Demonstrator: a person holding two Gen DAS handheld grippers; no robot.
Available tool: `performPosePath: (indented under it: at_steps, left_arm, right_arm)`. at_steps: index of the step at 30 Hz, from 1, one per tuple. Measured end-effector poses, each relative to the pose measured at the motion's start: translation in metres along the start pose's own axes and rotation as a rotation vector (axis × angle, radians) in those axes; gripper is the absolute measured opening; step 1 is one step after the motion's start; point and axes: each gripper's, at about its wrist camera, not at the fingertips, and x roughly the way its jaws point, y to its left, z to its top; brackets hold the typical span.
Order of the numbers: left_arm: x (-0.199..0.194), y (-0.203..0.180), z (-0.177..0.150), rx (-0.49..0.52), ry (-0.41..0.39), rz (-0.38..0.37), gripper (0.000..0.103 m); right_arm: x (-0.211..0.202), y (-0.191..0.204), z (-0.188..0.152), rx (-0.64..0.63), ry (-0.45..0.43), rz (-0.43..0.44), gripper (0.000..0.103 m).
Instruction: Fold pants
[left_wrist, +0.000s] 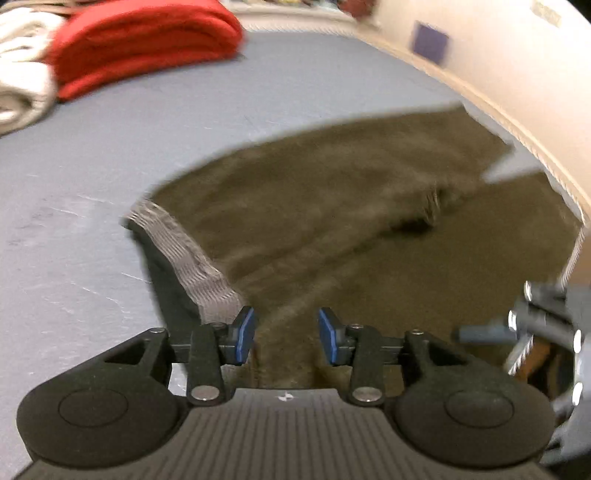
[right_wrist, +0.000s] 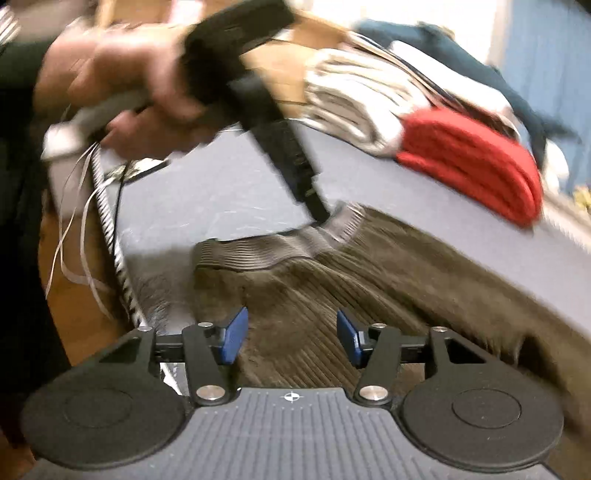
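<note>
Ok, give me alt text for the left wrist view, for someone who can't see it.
The left hand-held gripper, its blue-padded jaws open with nothing between them, hovers over olive-brown pants spread on a grey-blue surface, near their grey ribbed waistband. A folded red garment lies at the far left beside folded white fabric.

A home, by the look of it, likely a laundry or bedroom corner. A blue-grey counter (left_wrist: 110, 147) carries folded laundry at its far side: a red garment (left_wrist: 147, 40) and white towels (right_wrist: 354, 96), with olive pants (left_wrist: 351, 206) spread near. Wooden flooring (right_wrist: 74, 314) shows beneath.
</note>
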Motion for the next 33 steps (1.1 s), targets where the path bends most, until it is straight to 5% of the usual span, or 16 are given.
performPosePath:
  at_steps: [3,6,10,21,27,33]
  left_arm:
    - [0.046,0.001,-0.013,0.061,0.217,0.140,0.033]
    - [0.042,-0.007,-0.006,0.075,0.211,0.161,0.034]
    - [0.018,-0.025,0.015,0.053,0.079,0.149,0.042]
    - [-0.007,-0.057,0.081,-0.065,-0.137,0.164,0.054]
    - [0.001,-0.068,0.107,-0.126,-0.192,0.179,0.061]
    - [0.008,-0.079,0.118,-0.119,-0.272,0.209,0.064]
  right_arm:
    - [0.005,-0.023,-0.009,0.117,0.062,-0.039,0.056]
    - [0.014,-0.041,-0.021,0.212,0.177,-0.108,0.056]
    - [0.017,-0.068,-0.037,0.378,0.253,-0.135,0.056]
    - [-0.048,-0.121,-0.006,0.430,-0.027,-0.343,0.056]
    - [-0.104,-0.191,0.027,0.530,-0.173,-0.418,0.064]
    - [-0.120,-0.254,0.028,0.534,-0.291,-0.582,0.072]
